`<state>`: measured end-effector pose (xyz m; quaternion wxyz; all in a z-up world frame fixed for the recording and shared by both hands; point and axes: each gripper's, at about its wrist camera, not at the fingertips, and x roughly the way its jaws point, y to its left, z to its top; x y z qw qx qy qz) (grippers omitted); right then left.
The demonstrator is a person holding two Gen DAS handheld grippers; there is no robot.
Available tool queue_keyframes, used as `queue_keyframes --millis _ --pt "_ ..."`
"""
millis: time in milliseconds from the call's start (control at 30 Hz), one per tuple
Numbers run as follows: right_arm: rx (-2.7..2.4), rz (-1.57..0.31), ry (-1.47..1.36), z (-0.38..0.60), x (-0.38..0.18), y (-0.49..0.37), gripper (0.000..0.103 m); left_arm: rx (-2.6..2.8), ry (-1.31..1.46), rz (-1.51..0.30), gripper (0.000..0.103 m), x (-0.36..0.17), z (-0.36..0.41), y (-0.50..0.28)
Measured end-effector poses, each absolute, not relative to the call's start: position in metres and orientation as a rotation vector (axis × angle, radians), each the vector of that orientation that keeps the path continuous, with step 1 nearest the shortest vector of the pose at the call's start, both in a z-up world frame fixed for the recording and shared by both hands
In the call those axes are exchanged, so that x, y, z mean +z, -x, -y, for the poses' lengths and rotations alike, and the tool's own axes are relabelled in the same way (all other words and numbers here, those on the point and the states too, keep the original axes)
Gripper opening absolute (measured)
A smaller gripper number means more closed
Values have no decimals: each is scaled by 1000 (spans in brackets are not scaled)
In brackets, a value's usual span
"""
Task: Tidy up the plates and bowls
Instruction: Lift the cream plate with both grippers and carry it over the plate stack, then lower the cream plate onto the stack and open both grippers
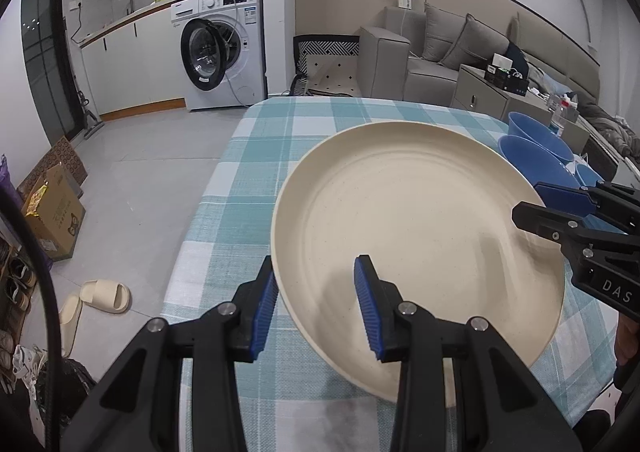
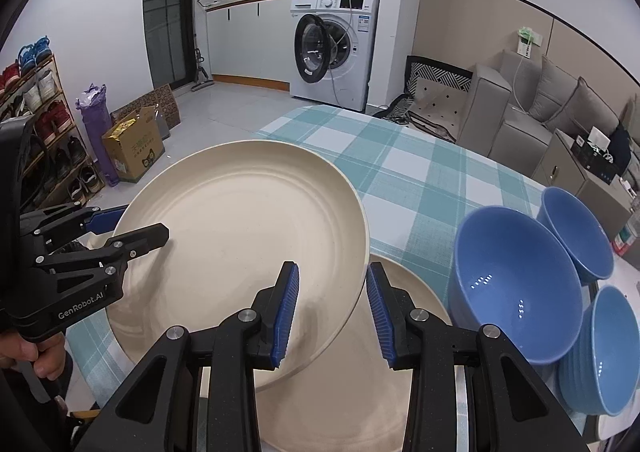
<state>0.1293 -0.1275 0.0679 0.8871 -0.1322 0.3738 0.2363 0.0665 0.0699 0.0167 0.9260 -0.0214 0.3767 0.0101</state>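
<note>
While both of my grippers have a hold on the same cream plate (image 2: 240, 236), I judge the sorting to be somewhere in its middle and far from finished. My left gripper (image 1: 316, 304) has its blue pads either side of the plate's near-left rim, one under and one over, pinching it; my right gripper (image 2: 332, 316) does the same on the opposite edge, its jaws narrowed onto the rim. The plate sits tilted and seems to be clear of the checked surface (image 1: 256, 172), carried between the two tools. From the right wrist view I see a second cream plate (image 2: 408, 312) lying flat directly beneath the raised one, so a stack of plates looks either begun or about to grow; I cannot tell which. To the right, three blue bowls (image 2: 516, 284) crowd together just beside that lower plate: the largest in front, one behind it, and one at the near right edge that appears to sit on further bowls, going by the ridged sides below it. So the bowls look partly nested, the plates not yet stacked. What I think remains is setting this plate down squarely and gathering the loose bowls into one pile.
</note>
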Motion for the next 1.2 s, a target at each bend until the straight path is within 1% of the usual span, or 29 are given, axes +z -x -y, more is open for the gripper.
queue_keyframes --millis 467,1200 --pt "444 -785 194 178 56 -111 36 -39 6 -784 37 4 -34 -67" --pt "375 -815 161 211 25 -116 36 -72 -58 -820 37 -21 4 -77"
